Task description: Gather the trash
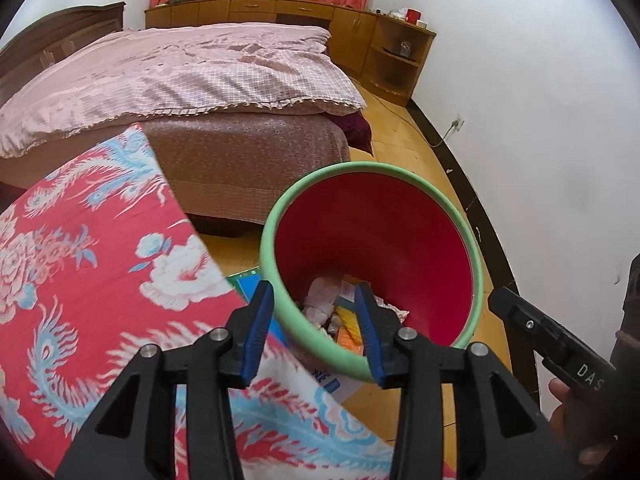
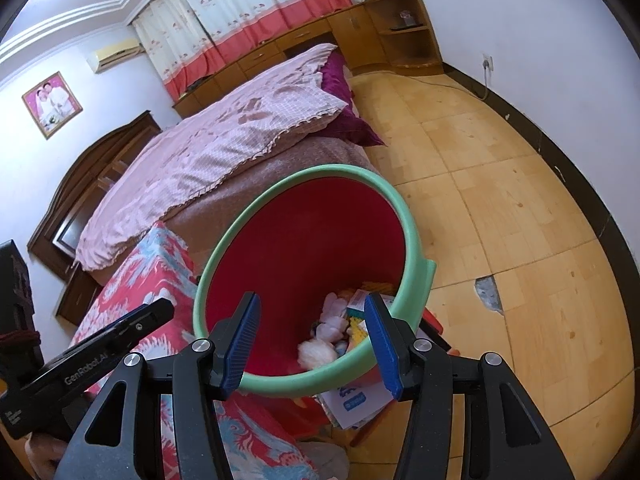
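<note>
Left wrist: both grippers (image 1: 316, 312) (image 2: 312, 320) angle down over bin (image 1: 276, 280).

Both grippers: black frames, blue ribbed pads (image 1: 256, 320), silver screws, white "GenRobot.AI" lettering (image 2: 86, 372); dark sleeve (image 1: 634, 300).

The right gripper (image 2: 312, 336) was held above the bin (image 2: 416, 240), its blue pads (image 2: 240, 340) apart with nothing between them. The bin, red inside with a green rim, contained pink and white crumpled trash (image 2: 328, 332) and a small box (image 2: 356, 304). A red floral cloth (image 2: 160, 276) lay to its left, touching the rim. The left gripper (image 2: 104, 344) entered at lower left. A paper package (image 2: 356, 400) lay on the wooden floor (image 2: 500, 200) under the bin's near edge. A bed (image 2: 224, 140) stood behind.
</note>
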Demonstrator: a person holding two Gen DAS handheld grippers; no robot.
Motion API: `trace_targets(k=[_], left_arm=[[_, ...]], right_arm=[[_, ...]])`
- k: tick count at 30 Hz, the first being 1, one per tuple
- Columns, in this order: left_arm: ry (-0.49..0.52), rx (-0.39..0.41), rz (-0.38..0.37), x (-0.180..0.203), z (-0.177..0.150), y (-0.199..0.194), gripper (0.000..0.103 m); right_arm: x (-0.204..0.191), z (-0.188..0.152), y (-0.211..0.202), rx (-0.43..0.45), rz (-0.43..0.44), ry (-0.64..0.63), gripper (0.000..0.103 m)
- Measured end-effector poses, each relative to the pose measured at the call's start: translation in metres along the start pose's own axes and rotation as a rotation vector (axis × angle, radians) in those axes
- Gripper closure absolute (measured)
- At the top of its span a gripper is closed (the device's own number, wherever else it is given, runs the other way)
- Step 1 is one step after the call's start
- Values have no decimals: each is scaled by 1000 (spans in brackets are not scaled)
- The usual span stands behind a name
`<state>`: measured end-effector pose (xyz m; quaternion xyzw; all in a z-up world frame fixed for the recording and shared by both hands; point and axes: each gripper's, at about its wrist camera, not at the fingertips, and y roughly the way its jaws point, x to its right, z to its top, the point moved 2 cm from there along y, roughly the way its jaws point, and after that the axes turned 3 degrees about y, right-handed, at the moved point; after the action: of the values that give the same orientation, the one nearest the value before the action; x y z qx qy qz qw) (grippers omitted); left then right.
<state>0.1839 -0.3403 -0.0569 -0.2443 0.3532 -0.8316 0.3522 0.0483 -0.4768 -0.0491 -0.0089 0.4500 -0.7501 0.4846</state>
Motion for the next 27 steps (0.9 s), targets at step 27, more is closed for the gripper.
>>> trace_targets(k=[27], left_arm=[[-213,81,225,-76,-66,-108,46]], right_arm=[[-82,-49,-50,10,50,-209,28]])
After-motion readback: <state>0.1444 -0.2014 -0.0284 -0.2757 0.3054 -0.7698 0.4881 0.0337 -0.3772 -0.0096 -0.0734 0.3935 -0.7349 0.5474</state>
